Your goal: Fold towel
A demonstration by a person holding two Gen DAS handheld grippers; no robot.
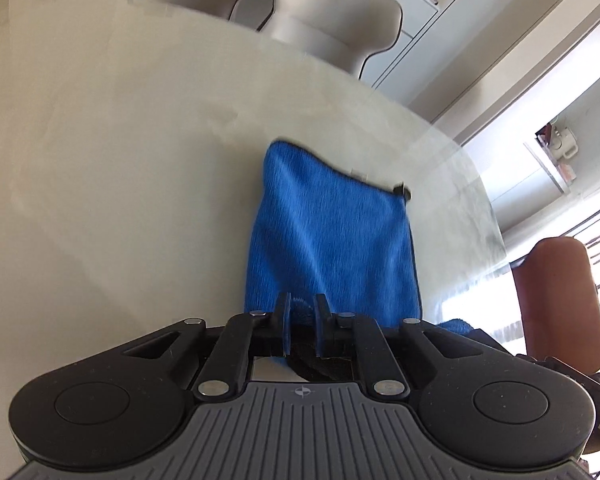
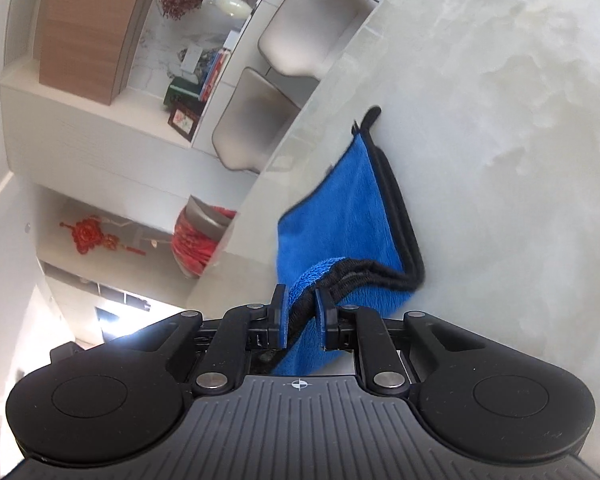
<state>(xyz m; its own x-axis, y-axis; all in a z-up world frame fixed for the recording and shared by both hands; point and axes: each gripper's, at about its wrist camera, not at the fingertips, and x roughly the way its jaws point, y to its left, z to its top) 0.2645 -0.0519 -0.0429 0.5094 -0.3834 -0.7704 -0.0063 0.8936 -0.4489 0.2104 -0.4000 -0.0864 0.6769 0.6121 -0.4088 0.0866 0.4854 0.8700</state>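
**Towel position relative to both grippers**

Left wrist view: the left gripper (image 1: 301, 312) sits at lower centre, jaws narrowed onto an edge of the blue plush towel with black piping (image 1: 332, 236). The towel extends from the fingertips up to mid-frame over the pale marble-look table (image 1: 120, 160). Its black hanging loop (image 1: 403, 191) lies right of centre.

Right wrist view: the right gripper (image 2: 301, 312) pinches a bunched, black-trimmed edge of the towel (image 2: 340, 216). The cloth runs up and right from the jaws along the table (image 2: 500, 160), near the table's edge.
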